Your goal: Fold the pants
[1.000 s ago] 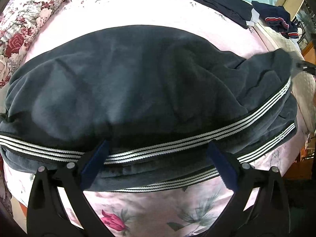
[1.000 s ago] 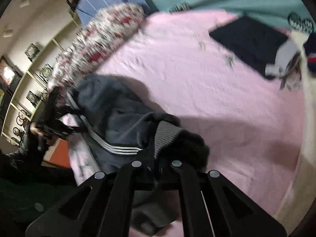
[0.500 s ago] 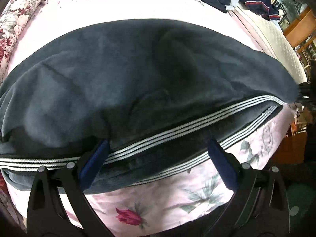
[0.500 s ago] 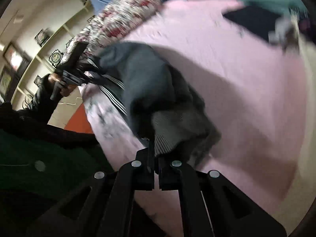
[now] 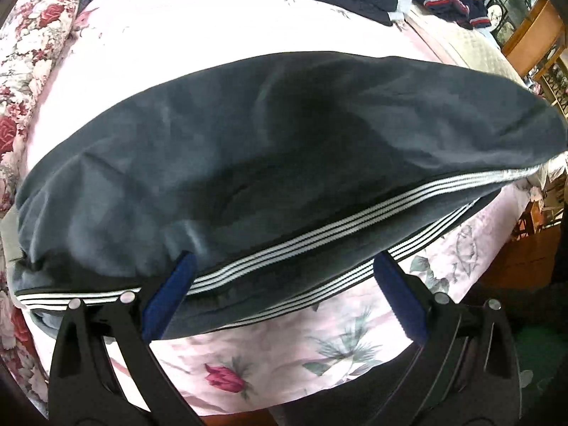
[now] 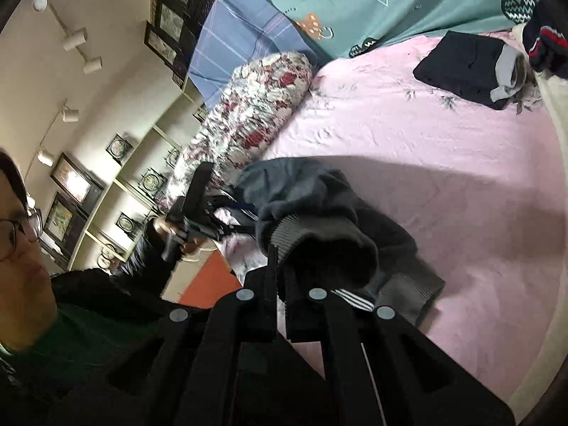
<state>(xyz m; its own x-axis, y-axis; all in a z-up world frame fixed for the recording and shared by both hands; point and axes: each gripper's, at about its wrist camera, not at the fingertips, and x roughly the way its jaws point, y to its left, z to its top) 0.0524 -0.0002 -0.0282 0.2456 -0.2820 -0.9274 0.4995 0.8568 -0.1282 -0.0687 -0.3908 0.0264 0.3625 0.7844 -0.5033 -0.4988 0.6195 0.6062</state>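
Mid-fold: the pants (image 5: 269, 163) are lying across the centre of the frame on the pink bed (image 5: 170, 28). The right tongs (image 6: 280, 273) are clenching a ribbed cuff (image 6: 291, 234); the left tongs (image 5: 284, 284) are standing released at the striped edge. Next move likely calls for carrying the cuff across, aligned.

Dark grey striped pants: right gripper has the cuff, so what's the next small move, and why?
Probably carry the right gripper, shut on the dark grey striped pants, toward the open left gripper. The ribbed cuff hangs above the pink bedsheet, fold unfinished.
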